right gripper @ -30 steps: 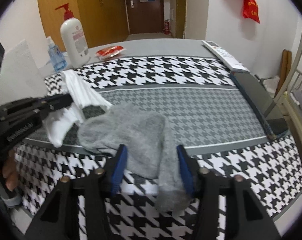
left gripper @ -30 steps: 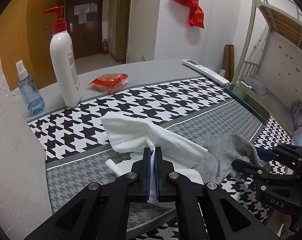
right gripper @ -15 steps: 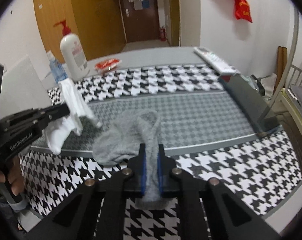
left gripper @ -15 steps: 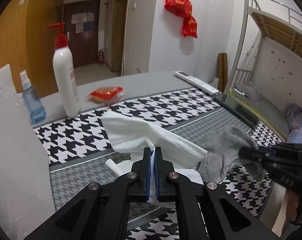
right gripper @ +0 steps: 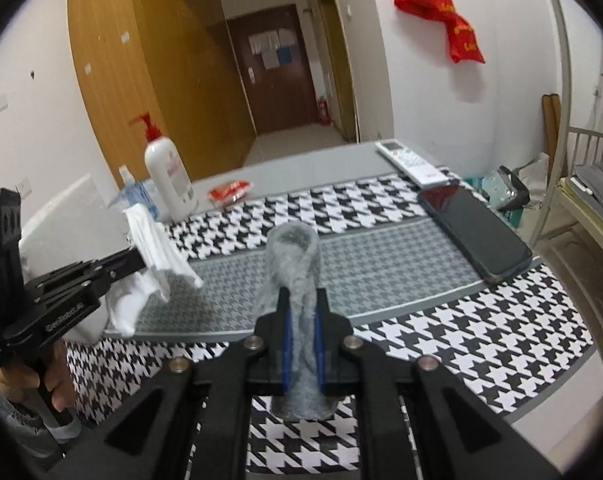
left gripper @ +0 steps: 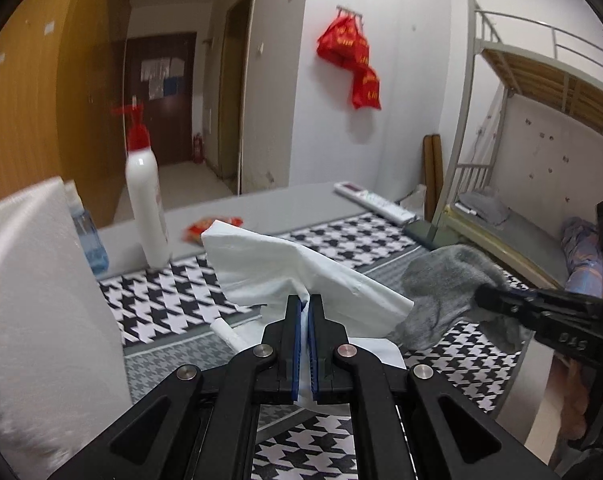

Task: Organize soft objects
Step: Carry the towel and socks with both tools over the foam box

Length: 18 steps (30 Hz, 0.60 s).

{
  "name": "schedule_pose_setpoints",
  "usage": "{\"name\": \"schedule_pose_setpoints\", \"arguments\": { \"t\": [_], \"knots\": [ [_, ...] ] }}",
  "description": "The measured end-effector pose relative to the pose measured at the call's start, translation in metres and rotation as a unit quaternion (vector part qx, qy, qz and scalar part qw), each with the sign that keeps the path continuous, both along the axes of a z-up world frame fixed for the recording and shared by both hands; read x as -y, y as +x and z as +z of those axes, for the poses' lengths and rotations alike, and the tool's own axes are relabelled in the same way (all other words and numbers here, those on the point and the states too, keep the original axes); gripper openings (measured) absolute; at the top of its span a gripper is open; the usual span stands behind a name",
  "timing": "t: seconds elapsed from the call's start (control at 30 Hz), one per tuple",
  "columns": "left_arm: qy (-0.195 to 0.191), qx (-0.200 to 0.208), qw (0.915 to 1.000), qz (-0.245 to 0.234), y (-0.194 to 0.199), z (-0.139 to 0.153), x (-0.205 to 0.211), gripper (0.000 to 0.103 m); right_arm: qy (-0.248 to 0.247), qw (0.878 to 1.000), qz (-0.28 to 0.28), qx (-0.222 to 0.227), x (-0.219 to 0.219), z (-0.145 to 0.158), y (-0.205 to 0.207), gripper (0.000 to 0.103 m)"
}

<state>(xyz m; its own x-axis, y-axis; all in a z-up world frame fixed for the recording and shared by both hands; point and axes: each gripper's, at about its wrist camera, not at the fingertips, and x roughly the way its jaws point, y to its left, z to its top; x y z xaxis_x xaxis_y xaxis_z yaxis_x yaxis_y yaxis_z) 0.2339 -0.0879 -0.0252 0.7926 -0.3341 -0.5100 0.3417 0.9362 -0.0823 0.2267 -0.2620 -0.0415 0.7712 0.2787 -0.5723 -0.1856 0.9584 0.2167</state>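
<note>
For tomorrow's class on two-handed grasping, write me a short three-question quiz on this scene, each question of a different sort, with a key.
1. True or false: the left gripper is shut on the white cloth.
2. What does the right gripper hold? A) the pump bottle B) the grey sock C) the phone
3. Fill in: the remote lies at the table's far edge, just beyond the ____.

Key
1. True; the cloth is pinched between its fingers.
2. B; the grey sock is clamped and lifted off the patterned tablecloth, while the pump bottle stands untouched.
3. Phone.
</note>
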Motion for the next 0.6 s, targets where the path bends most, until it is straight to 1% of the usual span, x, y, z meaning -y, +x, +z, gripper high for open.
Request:
{"name": "schedule_pose_setpoints", "arguments": {
  "t": [0.1,0.23,0.3,0.5,0.6],
  "knots": [
    [-0.004,0.013,0.9999,-0.007,-0.013,0.009,-0.003,0.004,0.013,1.0,-0.001,0.003,-0.003,0.003,-0.003,0.012],
    [-0.011,0.026,0.9995,-0.013,-0.028,0.015,-0.007,0.004,0.016,0.999,0.004,0.032,-0.008,0.014,-0.014,0.012],
    [-0.012,0.03,0.9994,-0.013,-0.033,0.019,-0.011,0.004,0.021,0.999,0.008,0.04,-0.011,0.015,-0.018,0.012],
    [-0.017,0.053,0.9984,-0.008,-0.045,0.034,-0.022,0.004,0.02,0.998,0.02,0.047,-0.024,0.018,-0.024,0.012],
    [-0.012,0.06,0.9981,-0.007,-0.049,0.04,-0.025,0.004,0.021,0.998,0.024,0.057,-0.027,0.022,-0.027,0.012]
  ]
}}
